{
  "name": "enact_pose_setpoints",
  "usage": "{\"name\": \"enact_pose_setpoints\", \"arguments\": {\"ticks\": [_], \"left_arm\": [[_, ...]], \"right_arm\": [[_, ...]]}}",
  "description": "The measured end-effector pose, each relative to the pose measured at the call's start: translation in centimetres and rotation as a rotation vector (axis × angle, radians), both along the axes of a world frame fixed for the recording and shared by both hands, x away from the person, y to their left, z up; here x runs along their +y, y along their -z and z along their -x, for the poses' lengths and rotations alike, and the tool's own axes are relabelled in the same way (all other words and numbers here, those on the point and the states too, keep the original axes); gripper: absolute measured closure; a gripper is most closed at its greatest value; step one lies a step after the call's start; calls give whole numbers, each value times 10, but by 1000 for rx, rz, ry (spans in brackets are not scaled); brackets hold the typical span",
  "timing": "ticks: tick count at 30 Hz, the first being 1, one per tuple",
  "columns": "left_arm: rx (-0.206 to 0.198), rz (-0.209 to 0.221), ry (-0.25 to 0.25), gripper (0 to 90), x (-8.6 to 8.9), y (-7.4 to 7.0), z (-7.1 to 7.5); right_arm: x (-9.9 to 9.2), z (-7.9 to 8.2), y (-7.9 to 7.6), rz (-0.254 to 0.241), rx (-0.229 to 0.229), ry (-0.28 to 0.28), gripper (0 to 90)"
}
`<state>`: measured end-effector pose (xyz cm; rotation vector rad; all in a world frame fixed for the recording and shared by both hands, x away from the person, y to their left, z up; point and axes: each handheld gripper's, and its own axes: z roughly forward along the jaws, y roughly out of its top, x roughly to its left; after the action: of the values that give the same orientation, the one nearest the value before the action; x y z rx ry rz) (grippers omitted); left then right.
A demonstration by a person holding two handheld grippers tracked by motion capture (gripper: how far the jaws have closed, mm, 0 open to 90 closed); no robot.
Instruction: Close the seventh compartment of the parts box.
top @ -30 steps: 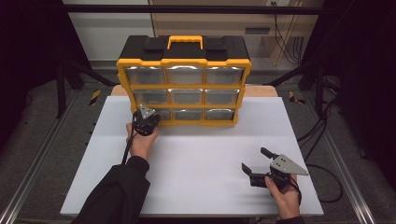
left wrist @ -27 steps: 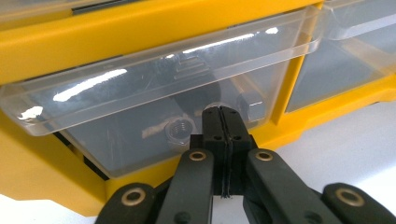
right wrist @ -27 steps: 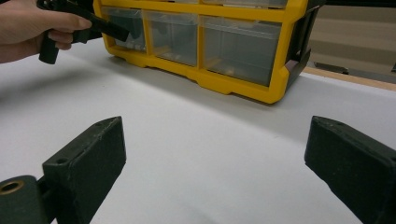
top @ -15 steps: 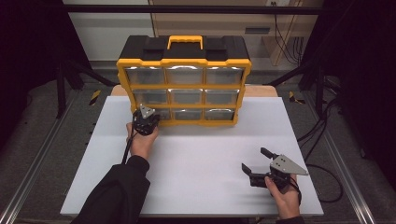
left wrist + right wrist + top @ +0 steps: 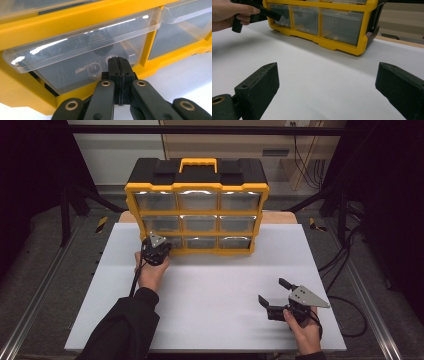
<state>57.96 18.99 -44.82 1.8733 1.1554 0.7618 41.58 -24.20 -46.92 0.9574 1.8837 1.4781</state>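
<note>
Yellow-framed organizer (image 5: 197, 215) with a black top and yellow carry handle (image 5: 198, 164), standing upright at the far edge of the white counter (image 5: 215, 305), roughly centred left to right. Front is a three-by-three grid of clear plastic drawers. The bottom-left drawer (image 5: 82, 55) is the one in play: transparent, with a flared lip along its top edge and moulded ridges on the front face; in the left gripper view it sits slightly proud of the yellow frame, with a dark gap showing at its lower left corner. Inside it a hex nut (image 5: 93, 69) and a second small metal part just right of it, seen through the plastic. No readable brand, label or writing on the organizer in any view. Left gripper (image 5: 119, 65) is held at that drawer's front, jaws closed flat against each other with nothing between them, tips at the drawer face; whether they touch it I can't tell. In the high view the left hand (image 5: 151, 272) holds it at the organizer's lower left corner. Right gripper (image 5: 276, 296) rests near the near right of the counter, well apart from the organizer, jaws wide open and empty, pointing toward the organizer.
</note>
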Motion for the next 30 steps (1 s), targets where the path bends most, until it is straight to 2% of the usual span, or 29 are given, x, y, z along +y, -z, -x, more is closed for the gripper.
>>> {"name": "enact_pose_setpoints", "arguments": {"ticks": [4, 5, 8, 11, 12, 13, 15, 16, 17, 20, 30], "left_arm": [[1, -6, 13, 899, 0, -2, 4], [-2, 6, 14, 899, 0, -2, 5], [5, -6, 26, 899, 1, -3, 7], [3, 11, 28, 899, 1, -2, 9], [9, 3, 33, 899, 2, -3, 10], [4, 24, 27, 899, 1, -2, 10], [6, 19, 34, 899, 1, -2, 12], [13, 2, 42, 899, 2, -2, 13], [6, 24, 39, 899, 1, -2, 13], [11, 11, 52, 899, 1, -2, 16], [10, 22, 70, 899, 2, -1, 24]], "right_arm": [[0, 0, 0, 3, -5, 4, 52], [0, 0, 0, 4, -7, 4, 52], [0, 0, -1, 2, -5, 1, 52], [0, 0, -1, 1, -6, 2, 52], [0, 0, -1, 3, -8, 1, 52], [0, 0, -1, 2, -10, 1, 51], [0, 0, -1, 1, -9, 2, 51], [0, 0, -1, 2, -10, 1, 51], [0, 0, -1, 2, -10, 1, 51], [0, 0, -1, 2, -10, 2, 51], [0, 0, -1, 7, -14, 1, 52]]}}
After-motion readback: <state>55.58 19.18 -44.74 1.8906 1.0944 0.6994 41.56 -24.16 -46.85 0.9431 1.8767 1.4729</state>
